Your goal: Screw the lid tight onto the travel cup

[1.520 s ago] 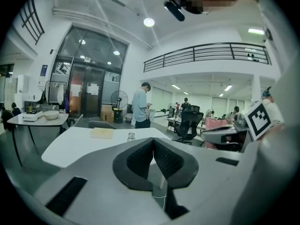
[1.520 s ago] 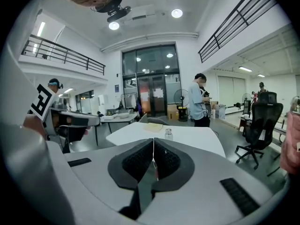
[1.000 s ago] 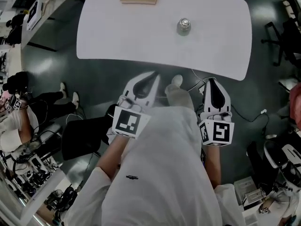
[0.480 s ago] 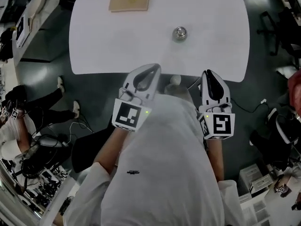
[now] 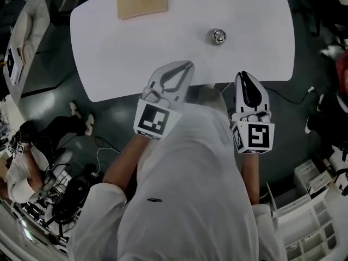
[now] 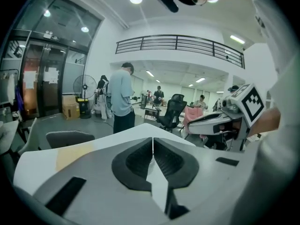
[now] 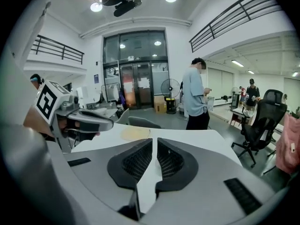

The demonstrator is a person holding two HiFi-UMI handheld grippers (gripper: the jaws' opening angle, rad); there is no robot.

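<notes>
Pressing together with nothing between them, the jaws of the left hand-held gripper (image 6: 153,139) are showing only a thin seam between their dark ridged pads. The right hand-held gripper (image 7: 154,140) is closing the same way, its jaws meeting at the tips and holding nothing.

In the head view, the left hand-held gripper (image 5: 188,64) is pointing toward the upper right of the frame, with its tips overlapping the near edge of the white counter (image 5: 136,53). The right hand-held gripper (image 5: 243,74) is pointing almost straight up the frame, with its tips just at that edge. Both forearms are reaching forward out of white sleeves at the centre of the frame, each with a marker cube riding just behind the jaws.

The travel cup (image 5: 218,36) is standing upright on the counter in the upper right of the frame, well apart from both grippers. From above it is showing as a small, round, shiny metal disc with a darker ring. Whether the lid is sitting on it cannot be told.

A tan board (image 5: 142,0) is lying flat at the counter's far left end.
</notes>
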